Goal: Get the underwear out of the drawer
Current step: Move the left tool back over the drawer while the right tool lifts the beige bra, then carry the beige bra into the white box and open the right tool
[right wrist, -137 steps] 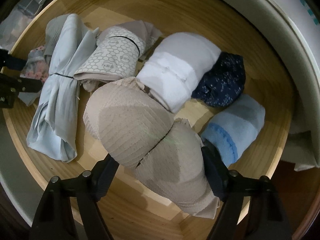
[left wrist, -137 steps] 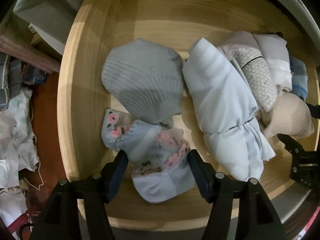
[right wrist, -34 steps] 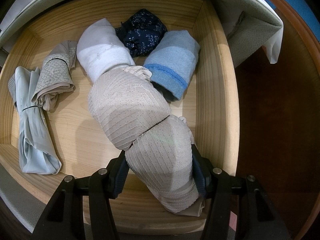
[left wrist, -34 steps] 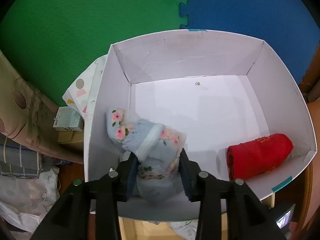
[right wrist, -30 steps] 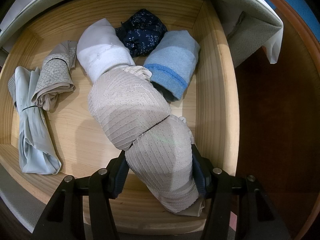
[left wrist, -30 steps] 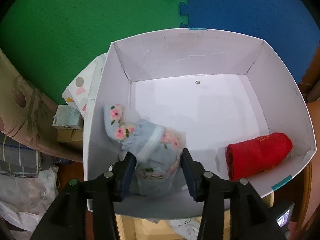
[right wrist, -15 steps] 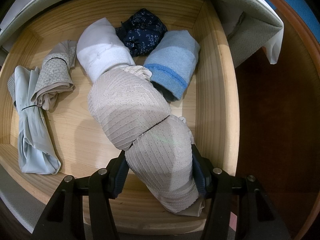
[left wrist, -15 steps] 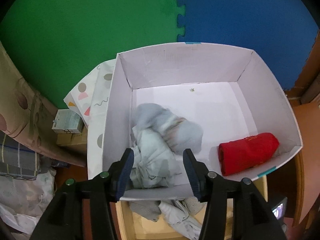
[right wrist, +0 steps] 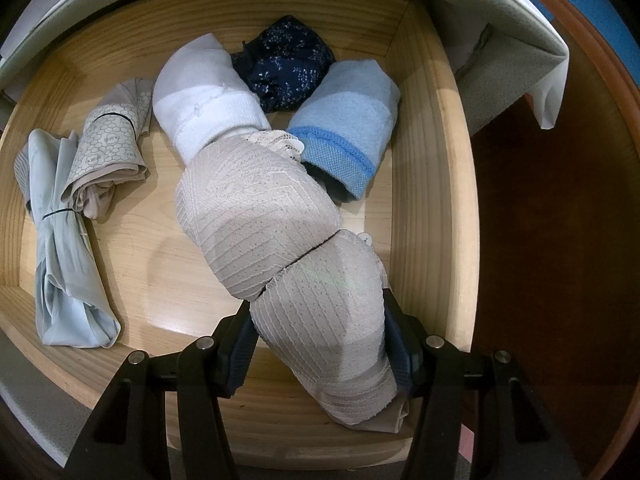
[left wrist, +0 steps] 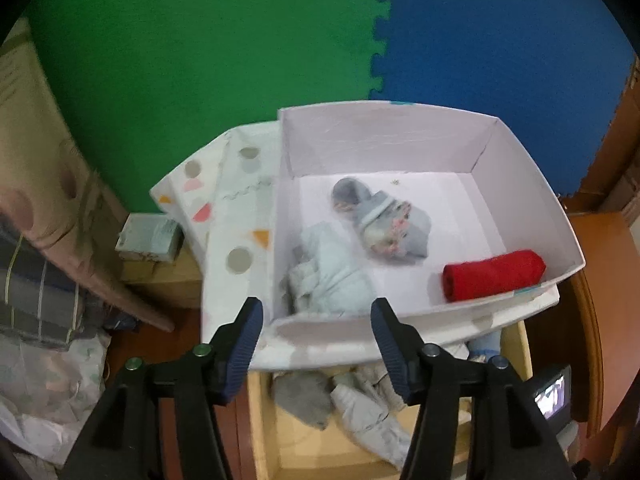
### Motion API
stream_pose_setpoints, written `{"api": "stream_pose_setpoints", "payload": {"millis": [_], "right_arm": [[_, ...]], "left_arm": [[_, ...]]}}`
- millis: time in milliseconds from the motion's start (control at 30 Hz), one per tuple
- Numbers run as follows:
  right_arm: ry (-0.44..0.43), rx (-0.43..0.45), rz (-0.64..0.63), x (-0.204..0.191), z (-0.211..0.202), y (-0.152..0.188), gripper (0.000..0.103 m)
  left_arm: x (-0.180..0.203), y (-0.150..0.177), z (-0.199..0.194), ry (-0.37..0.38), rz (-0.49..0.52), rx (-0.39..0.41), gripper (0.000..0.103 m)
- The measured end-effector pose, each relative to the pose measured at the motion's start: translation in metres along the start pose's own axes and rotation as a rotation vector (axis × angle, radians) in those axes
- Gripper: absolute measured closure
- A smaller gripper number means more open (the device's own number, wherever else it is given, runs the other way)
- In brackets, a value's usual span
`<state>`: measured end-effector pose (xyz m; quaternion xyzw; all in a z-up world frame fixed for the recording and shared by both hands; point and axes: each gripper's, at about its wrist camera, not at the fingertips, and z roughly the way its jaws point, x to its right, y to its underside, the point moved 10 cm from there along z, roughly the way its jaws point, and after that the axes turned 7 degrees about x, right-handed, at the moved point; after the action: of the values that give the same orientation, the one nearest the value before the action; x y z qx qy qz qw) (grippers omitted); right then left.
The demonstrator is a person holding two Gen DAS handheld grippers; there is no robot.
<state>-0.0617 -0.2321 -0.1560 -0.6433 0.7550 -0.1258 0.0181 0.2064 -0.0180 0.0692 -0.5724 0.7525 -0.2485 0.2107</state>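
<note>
Floral underwear (left wrist: 382,226) lies in the white box (left wrist: 524,168), beside a red roll (left wrist: 494,276).

The left wrist view is softly blurred: in the white box (left wrist: 532,184), the floral underwear (left wrist: 384,226) and the pale bundle (left wrist: 330,276) beside it lose their folds and edges. Below the box, its near wall covers most of the wooden drawer (left wrist: 516,344), so only scraps of grey and white garments show. In the right wrist view, the beige lace garment (right wrist: 288,240) hides the drawer floor beneath it, the white roll's (right wrist: 208,92) near end and the inner faces of the right gripper's (right wrist: 316,344) pads
</note>
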Motion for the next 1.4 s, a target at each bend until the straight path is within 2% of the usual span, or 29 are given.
{"api": "stream_pose_setpoints", "payload": {"millis": [200, 333, 533, 700, 900, 1167, 1233, 1400], "right_arm": [[0.000, -0.001, 0.001, 0.000, 0.001, -0.001, 0.050], [-0.003, -0.001, 0.002, -0.001, 0.001, -0.001, 0.050], [-0.004, -0.004, 0.004, -0.001, -0.001, -0.002, 0.052], [-0.071, -0.008, 0.024, -0.001, -0.008, -0.005, 0.053], [-0.109, 0.001, 0.057, 0.008, -0.023, -0.013, 0.053], [-0.111, 0.032, 0.035, 0.007, -0.056, -0.024, 0.053], [-0.129, 0.039, 0.037, 0.005, -0.065, -0.028, 0.053], [-0.143, 0.064, 0.021, 0.005, -0.095, -0.038, 0.053]], "left_arm": [[-0.027, 0.020, -0.018, 0.004, -0.072, 0.039, 0.045], [-0.044, 0.042, -0.021, -0.021, -0.099, 0.052, 0.045], [-0.056, 0.096, 0.003, -0.070, -0.090, -0.017, 0.045], [-0.053, 0.135, 0.027, -0.087, -0.083, -0.071, 0.045], [-0.049, 0.165, 0.051, -0.092, -0.084, -0.103, 0.045], [-0.051, 0.193, 0.070, -0.127, -0.047, -0.135, 0.045], [-0.052, 0.200, 0.074, -0.112, -0.064, -0.158, 0.045], [-0.054, 0.204, 0.076, -0.079, -0.132, -0.140, 0.045]]}}
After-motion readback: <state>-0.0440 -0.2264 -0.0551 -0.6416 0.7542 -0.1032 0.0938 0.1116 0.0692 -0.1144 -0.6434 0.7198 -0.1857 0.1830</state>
